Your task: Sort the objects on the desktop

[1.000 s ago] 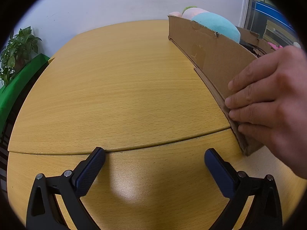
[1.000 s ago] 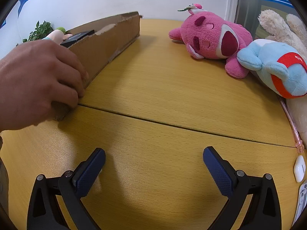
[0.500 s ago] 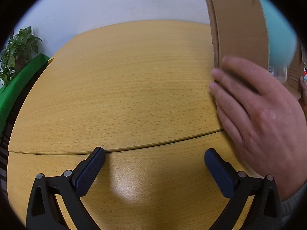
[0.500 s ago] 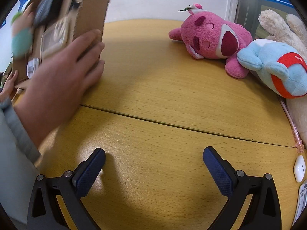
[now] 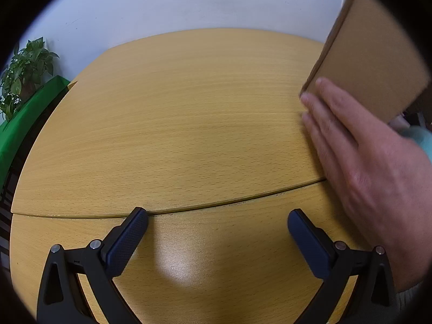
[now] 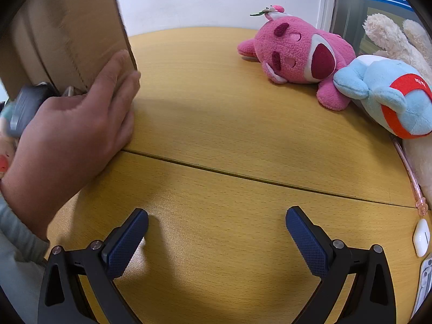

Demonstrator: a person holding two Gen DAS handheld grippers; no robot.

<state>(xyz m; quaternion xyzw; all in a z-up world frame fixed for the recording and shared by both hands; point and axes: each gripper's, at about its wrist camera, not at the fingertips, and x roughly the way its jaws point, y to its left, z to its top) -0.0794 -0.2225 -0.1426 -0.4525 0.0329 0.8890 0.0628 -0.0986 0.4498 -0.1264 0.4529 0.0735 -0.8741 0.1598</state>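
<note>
Here the left wrist view shows a potted plant (image 5: 25,73) at the far left edge, then the bare wooden surface (image 5: 175,124) filling the middle. The left claw (image 5: 217,232) sits at the bottom of the frame, its fingers spread wide and holding nothing. At the upper right a bare hand (image 5: 361,145) presses on a tilted cardboard box (image 5: 370,54), well above and to the right of the claw; what the box holds is hidden from this side.

In the right wrist view the same box (image 6: 67,27) tips in the upper left, the hand (image 6: 78,132) against its wall, with dark, blurred items (image 6: 29,105) at its lower edge. The right claw (image 6: 216,230) is spread and empty at bottom centre. Toward the upper right lie a pink plush (image 6: 297,56) and a blue plush (image 6: 388,94), touching each other, with a white earbud case (image 6: 421,237) at the lower right edge.
</note>
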